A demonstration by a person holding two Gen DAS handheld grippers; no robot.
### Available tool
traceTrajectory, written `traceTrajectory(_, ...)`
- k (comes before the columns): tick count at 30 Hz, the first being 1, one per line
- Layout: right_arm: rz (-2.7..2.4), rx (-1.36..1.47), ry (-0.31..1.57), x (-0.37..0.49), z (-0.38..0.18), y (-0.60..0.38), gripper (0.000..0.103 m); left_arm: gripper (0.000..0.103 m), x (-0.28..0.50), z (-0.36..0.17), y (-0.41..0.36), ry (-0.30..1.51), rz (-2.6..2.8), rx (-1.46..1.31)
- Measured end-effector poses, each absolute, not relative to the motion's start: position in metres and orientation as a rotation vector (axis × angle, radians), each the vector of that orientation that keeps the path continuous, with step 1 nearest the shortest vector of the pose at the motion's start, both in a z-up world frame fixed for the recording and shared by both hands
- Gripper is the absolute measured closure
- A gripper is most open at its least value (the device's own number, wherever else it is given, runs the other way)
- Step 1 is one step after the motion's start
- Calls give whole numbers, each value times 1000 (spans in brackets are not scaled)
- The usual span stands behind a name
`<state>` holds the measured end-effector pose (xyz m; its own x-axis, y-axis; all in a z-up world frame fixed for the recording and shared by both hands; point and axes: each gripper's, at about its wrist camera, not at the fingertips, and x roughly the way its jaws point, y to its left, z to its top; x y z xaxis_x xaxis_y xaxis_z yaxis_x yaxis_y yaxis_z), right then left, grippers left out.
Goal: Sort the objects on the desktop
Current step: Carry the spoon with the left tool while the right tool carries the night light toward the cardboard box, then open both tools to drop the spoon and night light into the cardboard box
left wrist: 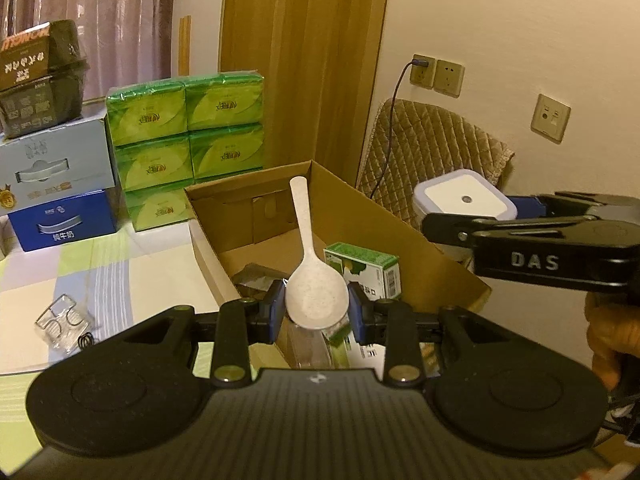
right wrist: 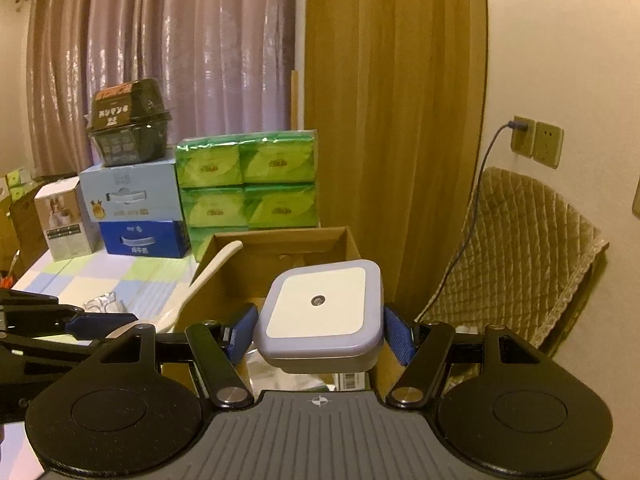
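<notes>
Spoon (left wrist: 316, 296): cream, speckled plastic, rounded bowl low in the centre of the left wrist frame, handle rising toward the frame's middle, over the open box.
Left gripper (left wrist: 316, 306): black, blue-padded jaws clamped on the spoon's bowl from both sides.
Night light (right wrist: 322, 312): square with rounded corners, lilac rim, white face with a small round sensor, at the centre of the right wrist frame.
Right gripper (right wrist: 320, 332): jaws clamped on the night light's two sides.
Cardboard box (left wrist: 400, 224): plain brown, flaps open, holding a green-and-white carton (left wrist: 362, 270) and other items.
Table (left wrist: 100, 264): smooth cloth in pastel green, blue and cream checks; a clear plastic piece (left wrist: 64, 322) lies at lower left.
Far edge: green tissue packs (left wrist: 186, 136) stacked beside blue cartons (left wrist: 60, 196).
Room: pleated curtain (right wrist: 160, 60), wood panel, cream wall with sockets, quilted chair back (right wrist: 528, 248) at right.
</notes>
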<state>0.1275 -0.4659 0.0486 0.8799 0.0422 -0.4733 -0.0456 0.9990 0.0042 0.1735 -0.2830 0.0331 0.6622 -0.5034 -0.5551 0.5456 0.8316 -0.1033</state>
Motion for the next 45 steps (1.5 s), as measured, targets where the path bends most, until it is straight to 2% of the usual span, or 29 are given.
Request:
traceTrajectory(27,46,50,587,173,12,-482,38,75,227,-9,-300,692,-585,44)
traceTrajectory(39,83,104,613,182,11,-473,38,67,220,-2,-255,673,-535,8)
traceTrajectory(45,78,166,603,184,16,-475,33,59,213,0,-240,664,-523,3)
